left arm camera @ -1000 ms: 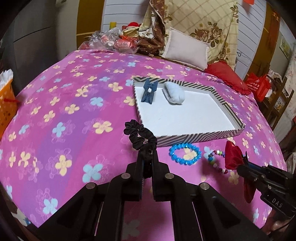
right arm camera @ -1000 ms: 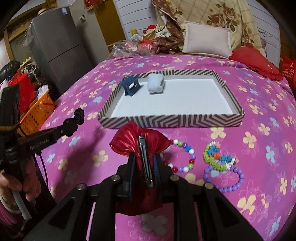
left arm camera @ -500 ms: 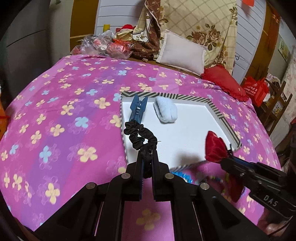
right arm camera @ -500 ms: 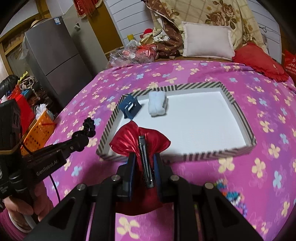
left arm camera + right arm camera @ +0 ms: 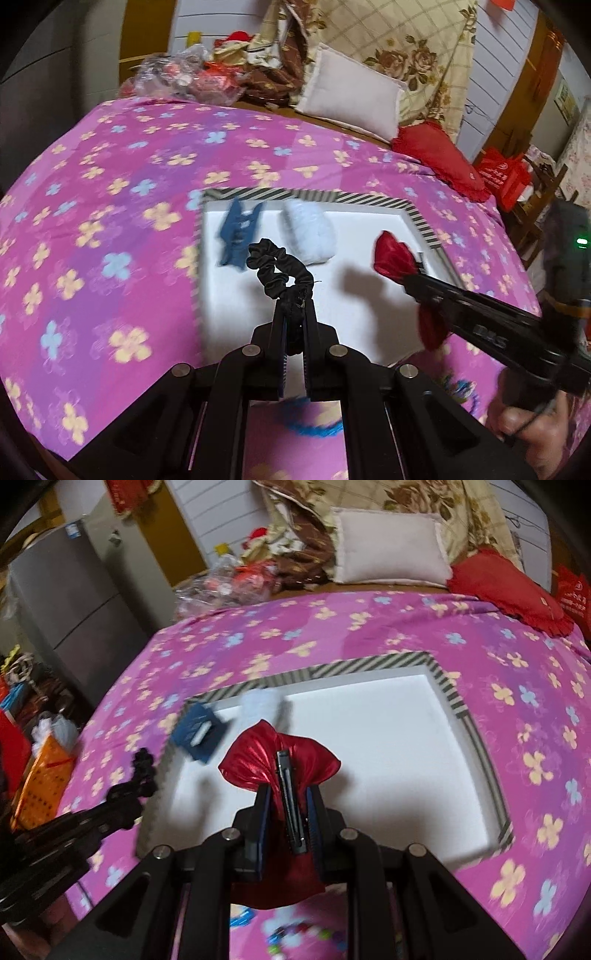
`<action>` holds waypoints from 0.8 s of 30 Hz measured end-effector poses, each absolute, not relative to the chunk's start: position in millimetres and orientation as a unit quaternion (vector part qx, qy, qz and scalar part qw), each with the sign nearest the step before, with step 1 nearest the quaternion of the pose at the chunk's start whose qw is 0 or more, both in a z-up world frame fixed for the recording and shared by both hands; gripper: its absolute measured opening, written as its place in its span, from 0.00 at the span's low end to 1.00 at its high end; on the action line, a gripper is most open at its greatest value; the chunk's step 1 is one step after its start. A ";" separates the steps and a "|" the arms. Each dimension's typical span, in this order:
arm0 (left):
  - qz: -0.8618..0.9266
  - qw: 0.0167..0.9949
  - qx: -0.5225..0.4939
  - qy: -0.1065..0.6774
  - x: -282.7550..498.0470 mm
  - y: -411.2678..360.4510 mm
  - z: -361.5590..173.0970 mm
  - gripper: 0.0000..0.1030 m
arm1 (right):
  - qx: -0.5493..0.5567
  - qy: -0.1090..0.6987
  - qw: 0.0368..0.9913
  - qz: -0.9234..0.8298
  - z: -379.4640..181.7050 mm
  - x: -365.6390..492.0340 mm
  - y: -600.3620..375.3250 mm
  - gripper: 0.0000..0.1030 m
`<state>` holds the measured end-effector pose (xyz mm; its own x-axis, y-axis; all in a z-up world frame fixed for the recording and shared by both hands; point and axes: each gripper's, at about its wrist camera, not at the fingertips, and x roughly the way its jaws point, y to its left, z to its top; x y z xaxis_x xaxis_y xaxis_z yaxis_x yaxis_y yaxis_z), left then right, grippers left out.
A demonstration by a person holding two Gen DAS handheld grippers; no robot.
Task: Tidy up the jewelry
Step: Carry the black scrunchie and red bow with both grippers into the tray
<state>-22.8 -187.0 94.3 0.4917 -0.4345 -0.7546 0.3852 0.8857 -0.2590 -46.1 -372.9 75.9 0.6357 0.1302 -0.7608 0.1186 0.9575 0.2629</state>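
My left gripper [image 5: 294, 308] is shut on a black scrunchie [image 5: 279, 270] and holds it above the white floor of the striped tray [image 5: 314, 195]. My right gripper [image 5: 289, 794] is shut on a shiny red bow clip [image 5: 275, 753], also above the tray [image 5: 458, 698]. The red bow [image 5: 393, 256] and the right gripper show at the right of the left wrist view. A blue claw clip [image 5: 238, 230] and a pale blue scrunchie [image 5: 309, 232] lie in the tray's far left corner; both show in the right wrist view, the clip [image 5: 199, 733] and the scrunchie [image 5: 262, 705].
The tray lies on a pink flowered bedspread [image 5: 110, 206]. A blue bead bracelet [image 5: 314, 428] and coloured beads [image 5: 295, 936] lie in front of the tray. Pillows [image 5: 351, 99] and clutter are at the head of the bed. An orange basket [image 5: 40, 786] stands beside the bed at left.
Both grippers have moved forward from the bed in front of the tray to above the tray floor, each keeping its item. The bracelets are now below the grippers.
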 end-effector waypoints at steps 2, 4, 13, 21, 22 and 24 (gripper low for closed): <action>-0.252 0.860 -0.031 0.444 -15.8 -202.8 97.7 0.00 | 0.146 0.428 0.892 -0.009 72.9 -36.3 -385.8 0.19; -0.264 0.857 -0.029 0.441 -8.5 -220.1 99.6 0.00 | 0.153 0.432 0.889 -0.023 68.5 -24.7 -403.2 0.19; -0.288 0.831 -0.044 0.475 39.0 -285.5 74.7 0.00 | 0.166 0.450 0.876 -0.054 45.4 18.5 -457.0 0.19; -0.251 0.827 -0.017 0.502 69.1 -304.7 42.4 0.00 | 0.186 0.463 0.865 -0.056 26.5 48.0 -471.5 0.19; -0.247 0.826 -0.018 0.507 71.6 -304.1 39.6 0.00 | 0.186 0.465 0.864 -0.055 24.7 50.5 -469.8 0.19; -0.239 0.821 -0.021 0.518 75.9 -302.2 34.5 0.00 | 0.186 0.466 0.863 -0.053 22.0 55.7 -466.8 0.19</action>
<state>75.9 -302.2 34.5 0.3501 -0.4141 -0.8402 0.3698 0.8852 -0.2822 55.7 -466.8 22.0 0.5594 0.0810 -0.8249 0.2651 0.9255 0.2706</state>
